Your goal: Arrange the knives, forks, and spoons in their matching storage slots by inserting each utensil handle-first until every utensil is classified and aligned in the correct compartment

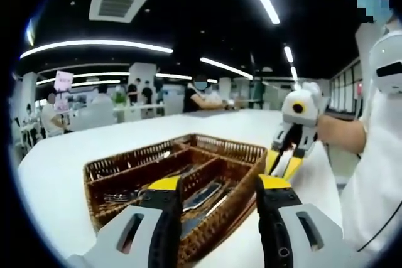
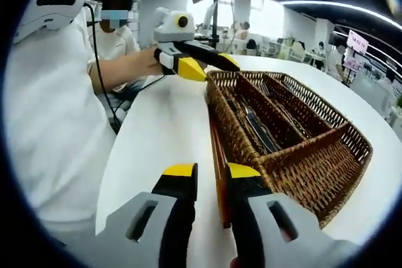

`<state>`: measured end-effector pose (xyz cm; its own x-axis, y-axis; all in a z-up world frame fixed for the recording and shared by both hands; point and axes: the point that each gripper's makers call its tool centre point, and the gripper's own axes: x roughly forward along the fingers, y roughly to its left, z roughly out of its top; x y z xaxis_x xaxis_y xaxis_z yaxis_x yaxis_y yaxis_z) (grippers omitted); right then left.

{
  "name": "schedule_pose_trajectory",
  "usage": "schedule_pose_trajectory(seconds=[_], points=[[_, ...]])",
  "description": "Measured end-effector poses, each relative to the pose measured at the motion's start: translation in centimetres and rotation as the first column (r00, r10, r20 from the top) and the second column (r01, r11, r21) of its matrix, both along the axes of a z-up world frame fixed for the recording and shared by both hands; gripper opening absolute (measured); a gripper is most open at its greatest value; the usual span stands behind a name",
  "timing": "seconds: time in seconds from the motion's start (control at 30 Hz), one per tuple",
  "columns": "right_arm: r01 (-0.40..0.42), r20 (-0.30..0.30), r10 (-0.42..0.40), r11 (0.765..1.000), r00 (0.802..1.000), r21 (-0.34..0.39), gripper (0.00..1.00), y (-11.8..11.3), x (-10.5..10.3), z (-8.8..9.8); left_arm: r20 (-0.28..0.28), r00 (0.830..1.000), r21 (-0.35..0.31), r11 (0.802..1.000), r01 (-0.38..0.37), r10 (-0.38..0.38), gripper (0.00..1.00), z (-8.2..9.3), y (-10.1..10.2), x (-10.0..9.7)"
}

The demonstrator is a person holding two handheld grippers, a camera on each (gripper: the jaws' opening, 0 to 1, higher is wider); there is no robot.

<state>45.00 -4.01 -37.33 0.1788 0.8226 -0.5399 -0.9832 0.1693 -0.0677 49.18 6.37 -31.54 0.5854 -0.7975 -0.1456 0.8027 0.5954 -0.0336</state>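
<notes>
White table (image 1: pixel 75 155); ceiling light strips (image 1: pixel 94 45); air vent (image 1: pixel 116 4); seated people behind.

The wicker tray (image 1: pixel 188 174) on the white table (image 1: pixel 63 174) is viewed closely from opposite sides, the left gripper view being aimed across it into the hall, the right gripper view (image 2: pixel 295 136) towards the person (image 2: pixel 50 111).

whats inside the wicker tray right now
Inside the wicker tray, cutlery lies along the long compartments; forks or spoons can't be told apart. The near wall hides what lies lower.
</notes>
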Motion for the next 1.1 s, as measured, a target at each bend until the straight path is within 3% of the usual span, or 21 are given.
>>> schedule_pose_trajectory(seconds=[1.1], points=[[0.042, -0.034, -0.050, 0.981, 0.998, -0.188, 0.11, -1.2, 0.4, -2.5, -0.006, 1.000, -0.007, 1.000, 0.007, -0.008, 0.45, -0.3, 0.0, -0.4]])
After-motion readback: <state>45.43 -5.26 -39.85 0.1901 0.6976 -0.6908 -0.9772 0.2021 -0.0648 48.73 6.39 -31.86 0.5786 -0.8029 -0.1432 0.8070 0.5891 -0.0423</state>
